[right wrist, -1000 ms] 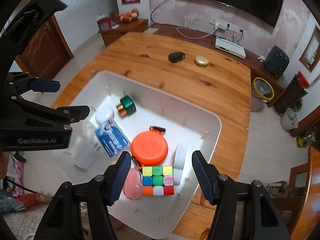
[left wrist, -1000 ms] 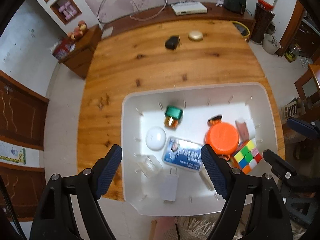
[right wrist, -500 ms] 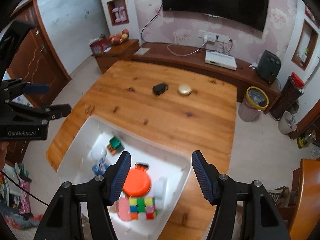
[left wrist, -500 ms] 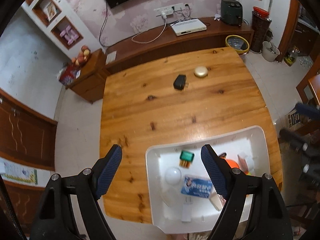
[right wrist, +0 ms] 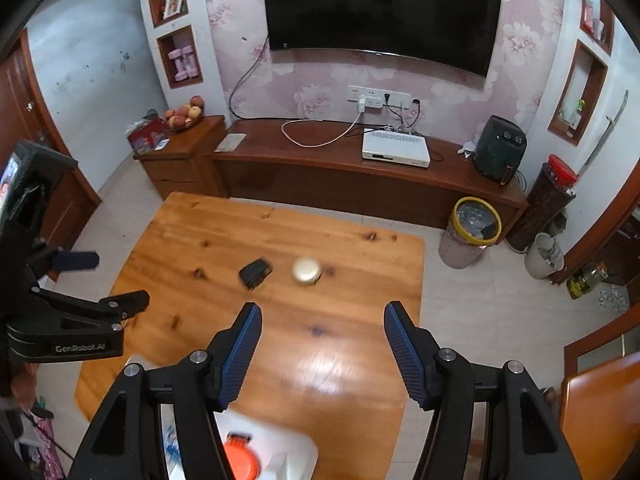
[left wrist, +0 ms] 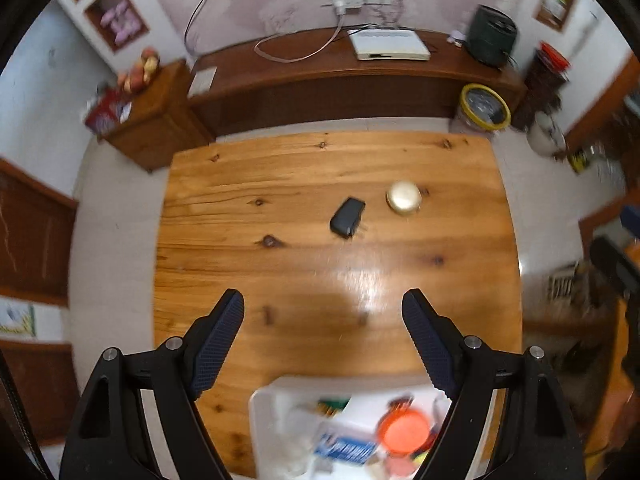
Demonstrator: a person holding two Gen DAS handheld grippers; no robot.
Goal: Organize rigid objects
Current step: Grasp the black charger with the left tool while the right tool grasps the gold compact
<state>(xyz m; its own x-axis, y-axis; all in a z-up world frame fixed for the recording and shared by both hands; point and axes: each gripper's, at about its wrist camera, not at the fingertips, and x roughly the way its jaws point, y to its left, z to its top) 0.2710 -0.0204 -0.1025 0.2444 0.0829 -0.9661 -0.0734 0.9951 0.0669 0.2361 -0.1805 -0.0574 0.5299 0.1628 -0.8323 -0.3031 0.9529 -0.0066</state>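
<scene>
A black charger plug [left wrist: 347, 217] and a round gold tin [left wrist: 403, 198] lie side by side on the far half of the wooden table [left wrist: 280, 184]. Both also show in the right wrist view, the plug [right wrist: 254, 273] left of the tin [right wrist: 306, 270]. A white bin [left wrist: 264, 408] at the table's near edge holds an orange round case [left wrist: 404, 428], a blue packet [left wrist: 346, 449] and other small items. My left gripper [left wrist: 323, 308] is open and empty, high above the table. My right gripper [right wrist: 322, 320] is open and empty, also high above it. The left gripper [right wrist: 96, 280] shows at the left of the right wrist view.
A low wooden TV bench [right wrist: 360, 176] with a white set-top box [right wrist: 395, 149] and a black speaker [right wrist: 498, 148] runs behind the table. A yellow-rimmed bin [right wrist: 472, 228] stands on the floor at the table's far right. A small cabinet with fruit [right wrist: 180, 148] is at the far left.
Both grippers have risen and tilted up from over the white bin. The bin has slid to the bottom of both views; the plug and tin now sit mid-frame.
</scene>
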